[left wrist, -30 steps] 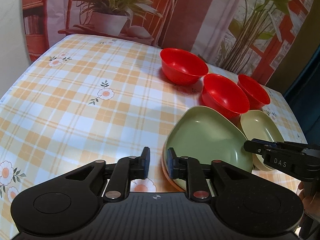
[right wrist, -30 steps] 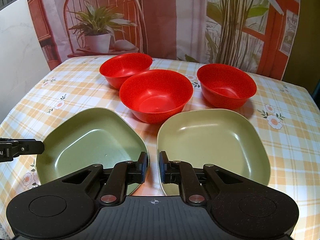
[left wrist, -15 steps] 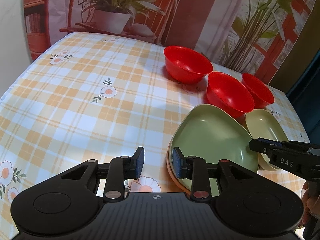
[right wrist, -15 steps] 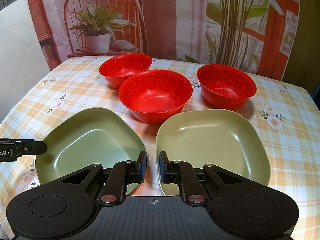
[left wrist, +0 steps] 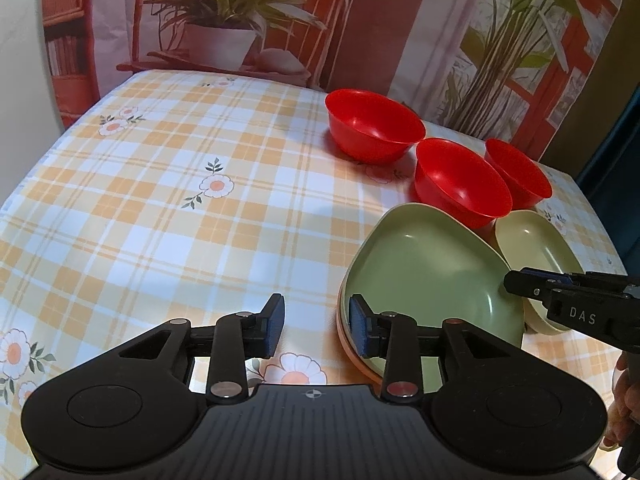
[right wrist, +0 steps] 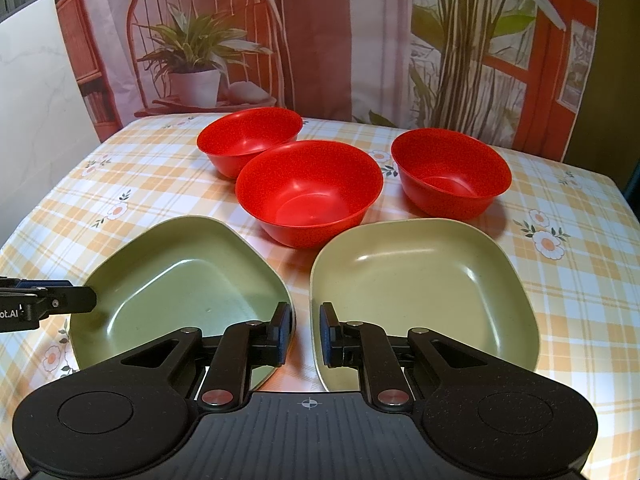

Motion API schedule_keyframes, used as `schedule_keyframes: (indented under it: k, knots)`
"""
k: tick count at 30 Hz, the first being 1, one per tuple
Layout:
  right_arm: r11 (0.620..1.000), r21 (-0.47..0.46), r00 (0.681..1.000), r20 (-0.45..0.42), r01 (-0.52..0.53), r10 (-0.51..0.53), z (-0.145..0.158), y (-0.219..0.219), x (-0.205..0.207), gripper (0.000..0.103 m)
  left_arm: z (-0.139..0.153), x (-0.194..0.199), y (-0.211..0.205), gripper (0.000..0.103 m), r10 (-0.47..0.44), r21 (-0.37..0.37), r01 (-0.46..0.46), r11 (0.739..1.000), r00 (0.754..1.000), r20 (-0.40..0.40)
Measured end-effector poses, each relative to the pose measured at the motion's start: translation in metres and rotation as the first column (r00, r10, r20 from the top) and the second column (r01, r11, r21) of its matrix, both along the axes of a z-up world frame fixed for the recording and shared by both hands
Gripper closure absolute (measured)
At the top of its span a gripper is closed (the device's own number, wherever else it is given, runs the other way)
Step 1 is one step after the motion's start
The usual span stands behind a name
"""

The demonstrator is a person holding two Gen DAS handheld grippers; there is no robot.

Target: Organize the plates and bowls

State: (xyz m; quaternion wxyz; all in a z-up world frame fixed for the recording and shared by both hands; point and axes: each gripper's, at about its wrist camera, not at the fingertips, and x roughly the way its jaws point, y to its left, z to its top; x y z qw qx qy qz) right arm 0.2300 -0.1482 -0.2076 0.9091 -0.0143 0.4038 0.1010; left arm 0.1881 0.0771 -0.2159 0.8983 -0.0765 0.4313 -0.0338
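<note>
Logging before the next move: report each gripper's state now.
Left gripper: fingers opening, holding nothing, green plate rim by one finger.
Right gripper: fingers almost closed, holding nothing.

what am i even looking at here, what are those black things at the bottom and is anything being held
Those black things are hand-held claws, one in each of a person's hands, each with a camera looking along its two fingers. The left claw is opening with nothing between its fingers, beside a green plate that lies on an orange one. In the other view, the right claw is nearly shut and empty, between that green plate and a paler plate. Three red bowls stand behind on the checked tablecloth. Nothing is held.
</note>
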Motion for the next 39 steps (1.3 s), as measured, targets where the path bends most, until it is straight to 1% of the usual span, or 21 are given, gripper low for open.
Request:
schedule_keyframes:
  k: [3, 8, 11, 14, 20, 25, 29, 32, 39]
  knots:
    - [1.0, -0.003, 1.0, 0.005, -0.002, 0.002, 0.002, 0.0, -0.001, 0.09, 0.006, -0.003, -0.002, 0.066, -0.01, 0.021, 0.009, 1.0, 1.0, 0.023]
    - [1.0, 0.002, 1.0, 0.01, -0.005, 0.005, 0.004, 0.001, -0.002, 0.088, 0.021, -0.005, -0.002, 0.066, -0.003, 0.026, 0.001, 1.0, 0.997, 0.08]
    - [1.0, -0.003, 1.0, 0.014, -0.011, 0.011, 0.003, 0.004, -0.004, 0.086, 0.017, 0.001, -0.001, 0.067, 0.013, 0.038, -0.016, 0.999, 0.998, 0.065]
    - [1.0, -0.002, 1.0, 0.014, -0.011, 0.011, 0.003, 0.005, -0.004, 0.086, 0.008, 0.007, 0.001, 0.067, 0.033, 0.047, -0.035, 0.998, 0.999, 0.038]
    - [1.0, -0.004, 1.0, 0.014, -0.009, 0.009, 0.003, 0.005, -0.005, 0.086, 0.003, 0.006, 0.001, 0.067, 0.03, 0.057, -0.031, 0.998, 0.999, 0.021]
    - [1.0, 0.005, 1.0, 0.015, -0.006, 0.006, 0.003, 0.003, -0.005, 0.087, 0.009, 0.005, 0.002, 0.067, 0.036, 0.054, -0.038, 0.998, 0.998, 0.041]
    - [1.0, 0.011, 0.999, 0.035, 0.001, -0.002, 0.007, 0.0, -0.008, 0.087, 0.013, 0.004, 0.0, 0.067, 0.033, 0.061, -0.036, 0.997, 0.998, 0.053]
    - [1.0, 0.014, 0.999, 0.051, 0.013, -0.013, 0.01, -0.004, -0.01, 0.09, 0.013, 0.003, -0.002, 0.067, 0.028, 0.065, -0.031, 0.997, 0.998, 0.054]
    - [1.0, 0.017, 0.999, 0.044, 0.017, -0.018, 0.005, -0.006, -0.009, 0.091, 0.009, 0.003, -0.007, 0.067, 0.011, 0.082, -0.014, 0.997, 0.999, 0.042]
